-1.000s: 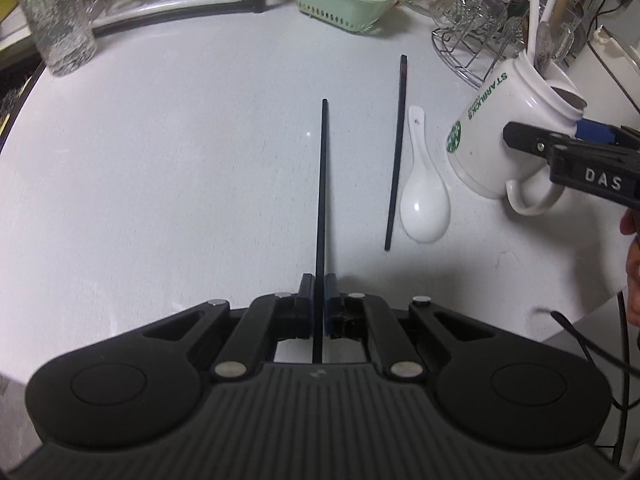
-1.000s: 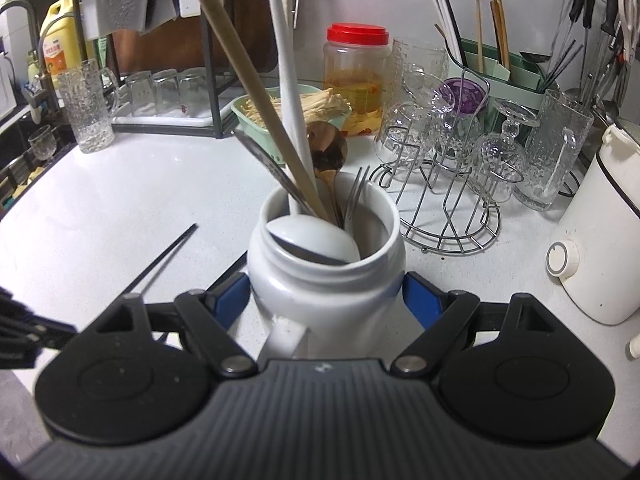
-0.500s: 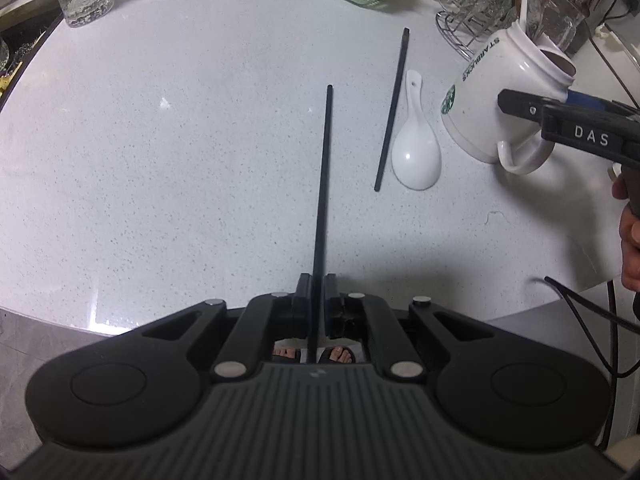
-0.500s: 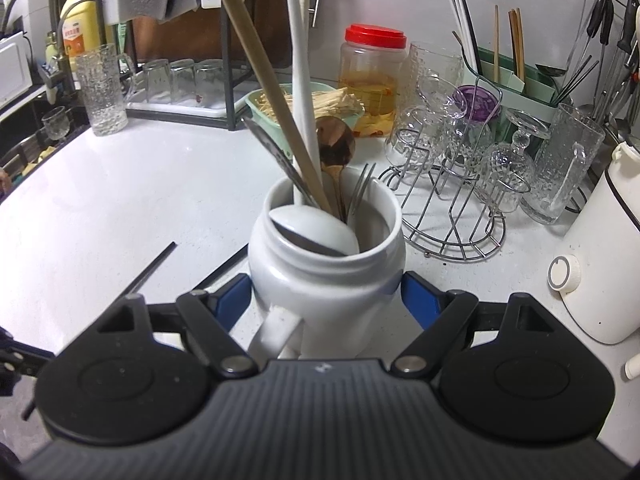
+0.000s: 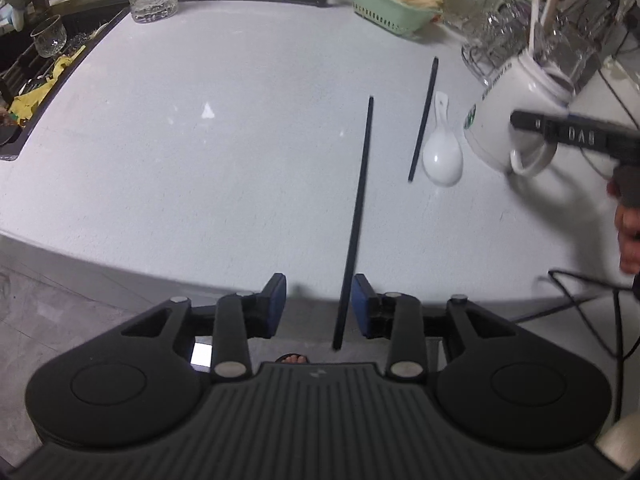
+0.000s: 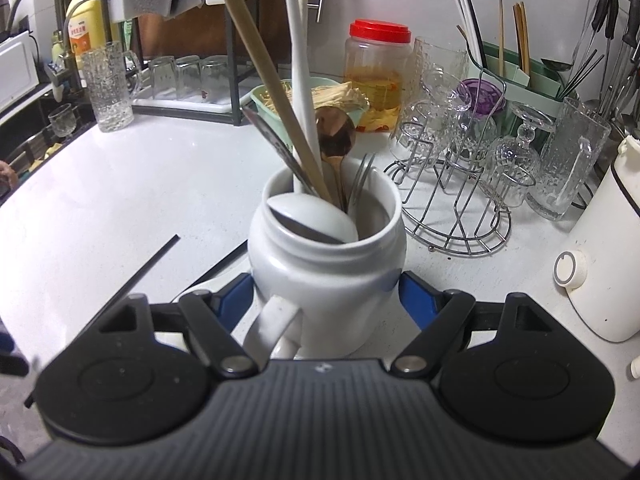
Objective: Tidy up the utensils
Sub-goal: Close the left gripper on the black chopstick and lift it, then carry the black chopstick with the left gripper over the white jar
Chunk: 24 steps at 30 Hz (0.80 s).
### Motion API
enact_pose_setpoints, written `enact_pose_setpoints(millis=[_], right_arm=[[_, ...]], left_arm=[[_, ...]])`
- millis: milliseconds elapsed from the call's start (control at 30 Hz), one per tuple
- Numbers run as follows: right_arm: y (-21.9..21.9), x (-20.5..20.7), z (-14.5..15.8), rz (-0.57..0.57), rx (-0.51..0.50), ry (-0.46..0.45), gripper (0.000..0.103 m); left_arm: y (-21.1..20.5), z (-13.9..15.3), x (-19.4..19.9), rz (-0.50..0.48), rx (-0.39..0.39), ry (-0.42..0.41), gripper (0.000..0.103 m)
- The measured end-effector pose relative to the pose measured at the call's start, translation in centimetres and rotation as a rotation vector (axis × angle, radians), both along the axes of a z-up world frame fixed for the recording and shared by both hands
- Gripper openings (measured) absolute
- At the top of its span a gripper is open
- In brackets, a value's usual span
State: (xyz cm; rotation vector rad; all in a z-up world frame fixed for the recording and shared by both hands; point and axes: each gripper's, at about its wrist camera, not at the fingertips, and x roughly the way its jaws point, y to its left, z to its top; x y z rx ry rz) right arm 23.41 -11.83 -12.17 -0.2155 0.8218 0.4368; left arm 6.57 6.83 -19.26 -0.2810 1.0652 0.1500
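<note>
Chopstick, near (image 5: 358, 208): thin, black, rigid, judged very light; smooth and likely to slip or roll; lay between the pads of the left hand-held gripper (image 5: 318, 304), its near end overhanging the tabletop (image 5: 200, 160) edge
Left hand-held gripper: jaws had just been opening; pads stood apart, left pad clear of the stick, right pad just beside it, contact could not be told
Chopstick, far (image 5: 423, 120): flat on the tabletop, just beside the white spoon (image 5: 442, 156); same handling judged
White spoon: looked ceramic; stiff, glossy, breakable; best taken across the handle
Hold point, judged: chopstick near mid-length, pads square across it
Mug (image 6: 326, 276): white, heavy-looking, fragile; held upright utensils; clamped at the body by the right hand-held gripper (image 6: 326, 300), handle toward the camera
Writing: "DAS" on the right hand-held gripper arm; green round logo and blurred lettering on the mug, unreadable; yellow bottle (image 6: 82, 28) label unreadable
</note>
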Motion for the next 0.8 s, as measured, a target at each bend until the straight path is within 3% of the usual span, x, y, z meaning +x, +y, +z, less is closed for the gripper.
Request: enact_pose_setpoints(millis=[367, 467, 700, 800], right_arm=[[0.0, -0.1, 0.0, -0.004, 0.002, -0.003, 0.081], [0.1, -0.2, 0.0, -0.012, 0.004, -0.007, 0.081], [-0.2, -0.5, 0.3, -0.035, 0.034, -0.014, 0.081], [-0.4, -0.6, 0.5, -0.040, 0.044, -0.028, 0.085]], left_arm=[[-2.5, -2.6, -0.5, -0.085, 0.021, 0.032, 0.040], [-2.7, -2.7, -0.4, -0.093, 0.030, 0.000, 0.038], [-2.6, -3.2, 0.0, -0.104, 0.073, 0.003, 0.007], [-2.3, -2.4, 0.0, -0.110, 0.082, -0.005, 0.006]])
